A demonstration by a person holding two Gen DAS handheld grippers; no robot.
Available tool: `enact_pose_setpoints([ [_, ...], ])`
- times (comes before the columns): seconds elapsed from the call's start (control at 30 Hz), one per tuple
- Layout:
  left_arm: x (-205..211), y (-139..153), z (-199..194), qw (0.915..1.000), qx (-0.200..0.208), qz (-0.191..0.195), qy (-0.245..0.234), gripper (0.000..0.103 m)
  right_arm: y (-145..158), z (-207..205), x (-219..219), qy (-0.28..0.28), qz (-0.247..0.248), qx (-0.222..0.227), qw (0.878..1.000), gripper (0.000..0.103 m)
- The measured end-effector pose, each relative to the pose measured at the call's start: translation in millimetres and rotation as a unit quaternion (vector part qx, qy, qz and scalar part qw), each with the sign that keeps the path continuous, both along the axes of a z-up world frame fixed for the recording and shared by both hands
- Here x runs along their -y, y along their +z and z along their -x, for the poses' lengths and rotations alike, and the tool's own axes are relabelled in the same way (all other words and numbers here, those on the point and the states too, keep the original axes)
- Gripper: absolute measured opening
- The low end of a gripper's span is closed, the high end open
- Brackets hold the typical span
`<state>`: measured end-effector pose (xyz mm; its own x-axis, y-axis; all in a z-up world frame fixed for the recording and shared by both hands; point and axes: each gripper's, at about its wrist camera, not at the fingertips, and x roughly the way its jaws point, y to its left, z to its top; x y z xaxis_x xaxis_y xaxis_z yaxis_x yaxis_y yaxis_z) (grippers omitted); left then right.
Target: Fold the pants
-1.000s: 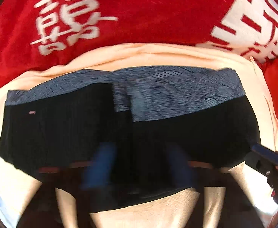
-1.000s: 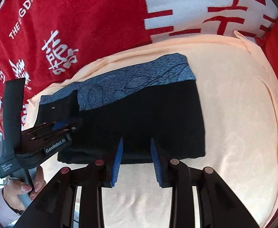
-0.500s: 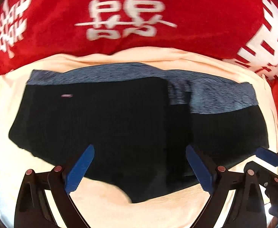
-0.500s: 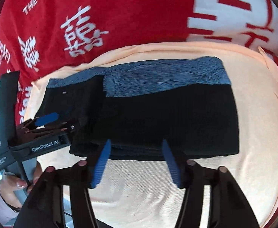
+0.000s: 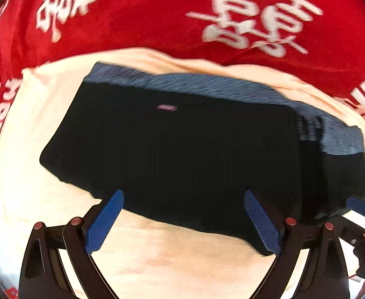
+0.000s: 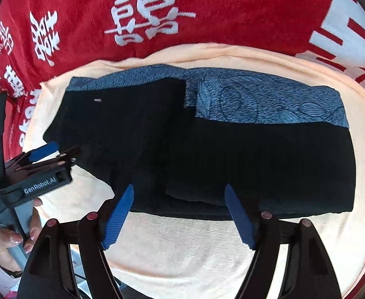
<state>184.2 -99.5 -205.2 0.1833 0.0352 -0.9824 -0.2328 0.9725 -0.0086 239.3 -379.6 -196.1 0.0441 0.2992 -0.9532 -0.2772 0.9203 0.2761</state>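
The black pants (image 5: 182, 159) with a blue-grey patterned waistband (image 6: 269, 104) lie folded on a peach cloth (image 5: 142, 249); a black layer with a small tag lies over the left part. In the right wrist view the pants (image 6: 232, 154) span the cloth. My left gripper (image 5: 182, 221) is open and empty at the pants' near edge. My right gripper (image 6: 180, 214) is open and empty, its blue fingertips at the near hem. The left gripper also shows in the right wrist view (image 6: 43, 154), by the pants' left edge.
A red blanket with white characters (image 5: 157, 12) lies beyond and around the peach cloth (image 6: 195, 249). The right gripper's tip shows at the right edge of the left wrist view (image 5: 362, 206). A person's hand (image 6: 10, 239) holds the left gripper's handle.
My left gripper let go of the pants layer, opened wide and shifted left. My right gripper opened wider and drew closer to the near hem.
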Motion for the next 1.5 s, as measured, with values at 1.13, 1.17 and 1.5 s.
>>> enact_pose_setpoints([
  [1.13,-5.0,-63.7,4.7,0.9990,-0.039,-0.021,0.000,0.102,-22.1,4.4,-2.4,-0.006,0.022,-0.021,1.000,0.081],
  [1.17,-4.5,-63.9,3.0,0.9990,-0.042,-0.018,0.001,0.102,-22.1,4.6,-2.6,-0.006,0.023,-0.021,1.000,0.081],
  [1.5,-23.0,-51.2,-4.9,0.9992,-0.030,0.022,0.014,0.102,-25.8,4.7,-7.0,0.003,0.032,-0.019,0.999,0.083],
])
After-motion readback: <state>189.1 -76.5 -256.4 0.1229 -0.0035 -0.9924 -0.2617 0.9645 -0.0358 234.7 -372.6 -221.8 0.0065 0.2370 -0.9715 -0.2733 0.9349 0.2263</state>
